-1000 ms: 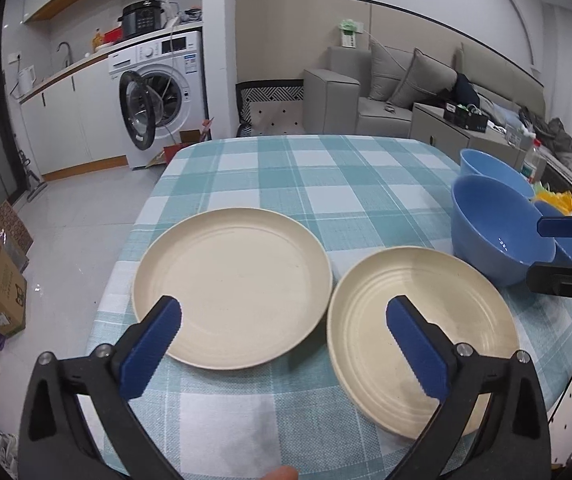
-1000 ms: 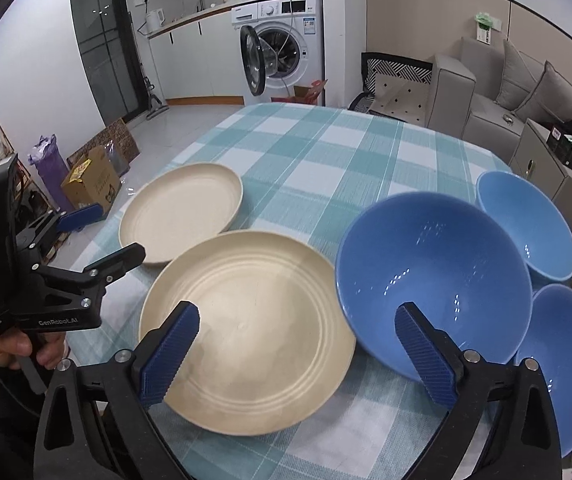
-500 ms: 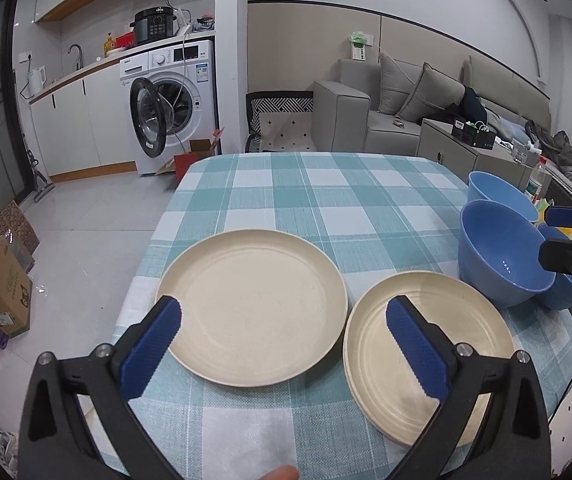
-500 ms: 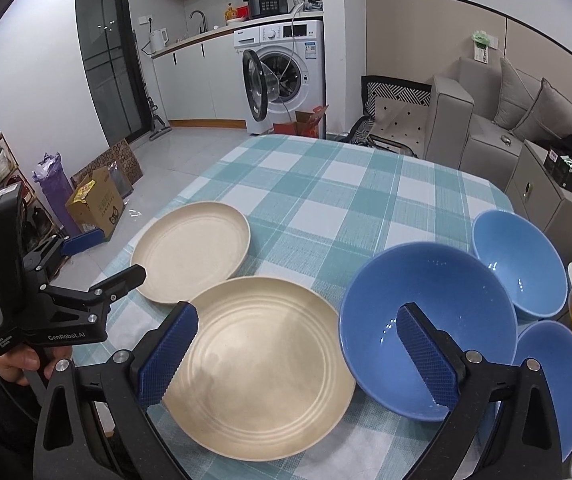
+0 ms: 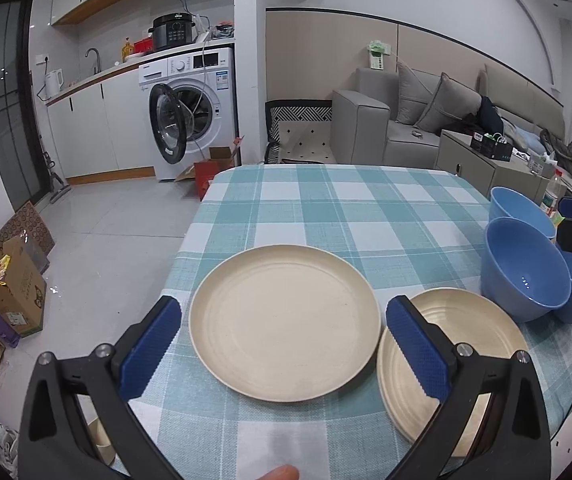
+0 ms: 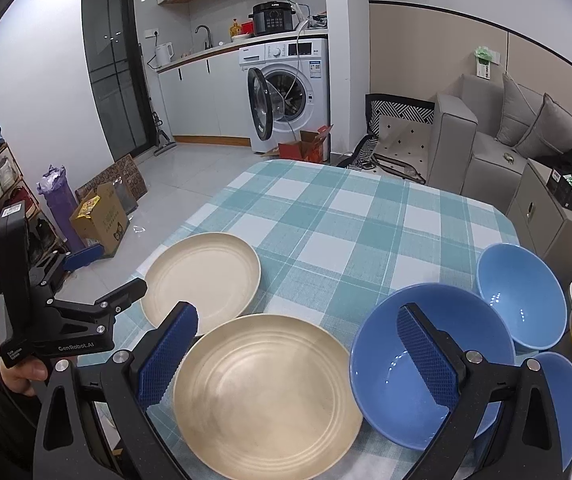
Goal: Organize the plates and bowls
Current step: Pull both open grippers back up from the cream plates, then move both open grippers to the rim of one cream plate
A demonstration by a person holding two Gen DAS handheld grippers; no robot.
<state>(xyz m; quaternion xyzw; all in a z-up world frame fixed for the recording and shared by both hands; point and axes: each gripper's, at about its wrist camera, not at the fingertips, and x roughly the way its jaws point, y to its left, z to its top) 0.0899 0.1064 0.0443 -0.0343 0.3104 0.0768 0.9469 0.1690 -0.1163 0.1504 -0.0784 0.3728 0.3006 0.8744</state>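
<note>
L tongs [image 5: 284, 354]: wide open, holding nothing, over the near bench edge w/ smooth plate [image 5: 284, 322] ahead.
R tongs [image 6: 297, 354]: wide open, empty, above ridged plate [image 6: 264, 390].
Plates: side by side, rims just abt touching.
Bowls: big blue bowl [image 6: 417, 364] right of ridged plate; 2 small blue bowls [image 6: 521, 296] just beyond.
Bench [image 5: 337, 208]: teal check cloth.

a home: washing machine [image 5: 192, 114], kitchen counter [image 5: 98, 78], grey sofa [image 5: 413, 120], checked dining table [image 5: 325, 200]
</note>
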